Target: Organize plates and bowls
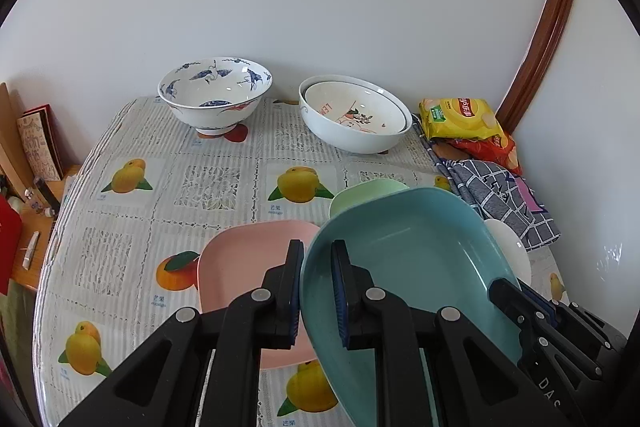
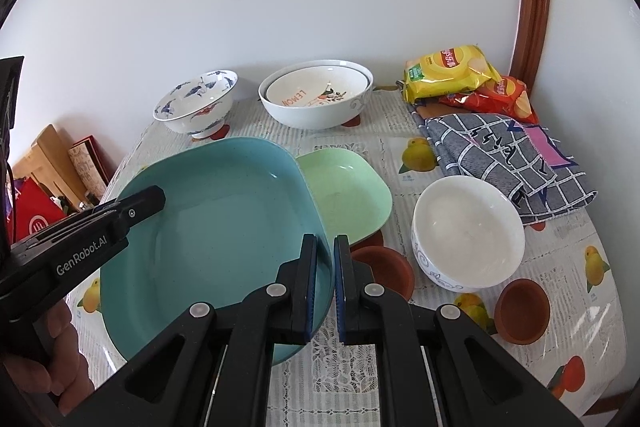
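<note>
**Teal plate gripped from two sides above the desk**

- Left tongs (image 1: 317,293): clenched on the near-left rim of the teal plate (image 1: 404,259); one pad sits inside the plate, the other outside the rim.
- Right tongs (image 2: 325,283): clamped on the opposite rim of the same plate (image 2: 216,223), rim pinched between the blue pads. In the left wrist view these tongs (image 1: 516,291) show at the plate's far right edge.
- In the right wrist view the left tongs (image 2: 154,197) reach in from the left, with a hand (image 2: 52,359) on the handle below.
- Teal plate: tilted, held clear of the desk (image 1: 120,227) between both tongs.
- Pink plate (image 1: 244,267): flat on the desk, just left of and under the left tongs; the teal plate overlaps its right side.
- Green plate (image 2: 348,191): on the desk just beyond the right tongs, partly covered by the teal plate.
- White bowl (image 2: 468,231): right of the right tongs, upright.
- Two brown saucers (image 2: 520,311): one near the right tongs, one further right past the white bowl.
- Far ahead of both tongs: blue-patterned bowl (image 1: 215,95) and a white bowl stack (image 1: 354,113), the smaller nested inside the larger, well apart from each other.
- Far right: snack bags (image 2: 452,75) and a folded checked cloth (image 2: 508,163).
</note>
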### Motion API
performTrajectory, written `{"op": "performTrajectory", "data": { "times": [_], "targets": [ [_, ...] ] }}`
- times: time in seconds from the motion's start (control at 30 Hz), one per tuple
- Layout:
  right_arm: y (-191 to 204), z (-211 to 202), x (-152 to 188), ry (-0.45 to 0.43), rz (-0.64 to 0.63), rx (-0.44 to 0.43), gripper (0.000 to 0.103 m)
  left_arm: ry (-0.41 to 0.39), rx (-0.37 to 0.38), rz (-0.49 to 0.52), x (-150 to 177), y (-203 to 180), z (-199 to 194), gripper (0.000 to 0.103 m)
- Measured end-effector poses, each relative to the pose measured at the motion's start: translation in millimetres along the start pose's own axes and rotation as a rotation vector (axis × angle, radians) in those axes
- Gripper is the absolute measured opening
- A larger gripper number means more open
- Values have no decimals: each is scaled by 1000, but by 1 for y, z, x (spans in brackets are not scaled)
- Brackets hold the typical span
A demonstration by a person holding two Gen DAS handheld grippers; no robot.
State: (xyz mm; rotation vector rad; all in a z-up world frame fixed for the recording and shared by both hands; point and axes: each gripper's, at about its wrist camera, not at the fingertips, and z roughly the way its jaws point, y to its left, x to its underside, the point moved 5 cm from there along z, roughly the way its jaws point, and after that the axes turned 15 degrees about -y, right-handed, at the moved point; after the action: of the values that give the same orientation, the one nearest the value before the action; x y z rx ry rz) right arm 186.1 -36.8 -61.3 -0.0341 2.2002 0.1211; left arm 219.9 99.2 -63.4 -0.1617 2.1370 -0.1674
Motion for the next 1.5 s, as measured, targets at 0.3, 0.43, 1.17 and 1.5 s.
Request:
{"op": "performTrajectory", "data": {
  "times": [0.3,0.43,1.17,1.5],
  "targets": [
    [8,8,7,19,-6,-4,8,13,-7,-11,4,11,6,14],
    [13,13,11,31,-15,-9,8,20,-13,-21,7,17,8,14],
    [43,39,20,70,-30,-35,8,38,-46,-58,11,52,22,14],
    [58,58,18,77,-45,-62,8,42,-68,-79,11,73,34,14]
  ]
}}
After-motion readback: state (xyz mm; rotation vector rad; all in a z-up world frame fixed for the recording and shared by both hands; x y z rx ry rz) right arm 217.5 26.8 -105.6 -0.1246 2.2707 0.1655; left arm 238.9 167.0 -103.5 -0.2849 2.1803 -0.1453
